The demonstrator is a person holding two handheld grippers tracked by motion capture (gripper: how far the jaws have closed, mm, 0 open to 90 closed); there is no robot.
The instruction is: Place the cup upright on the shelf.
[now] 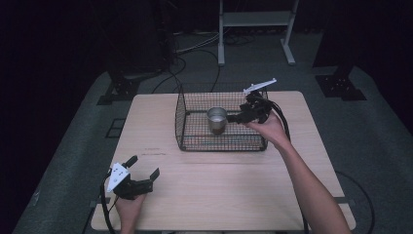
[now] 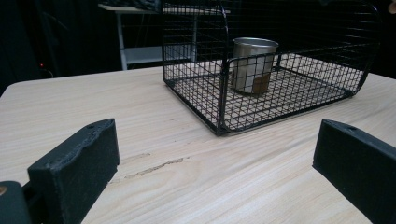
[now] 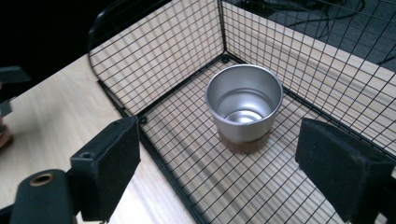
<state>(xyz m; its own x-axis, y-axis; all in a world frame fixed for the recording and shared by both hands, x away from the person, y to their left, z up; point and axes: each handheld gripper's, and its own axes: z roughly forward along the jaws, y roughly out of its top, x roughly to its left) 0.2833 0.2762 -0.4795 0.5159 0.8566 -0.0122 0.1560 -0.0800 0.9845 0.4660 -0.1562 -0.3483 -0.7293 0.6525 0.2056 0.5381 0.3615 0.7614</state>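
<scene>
High view: the metal cup [image 1: 216, 120] stands upright on the floor of the black wire basket [image 1: 195, 144], at twelve o'clock on the wooden table [image 1: 219, 185]. The right gripper [image 1: 233, 118] hangs just beside the cup at its three o'clock, jaws apart and empty. The left gripper [image 1: 143, 168] rests at seven o'clock, spread wide.

Left gripper view: wide jaws frame bare wood; the basket sits at one o'clock.

Right gripper view: parted jaws flank the cup without touching it.
</scene>
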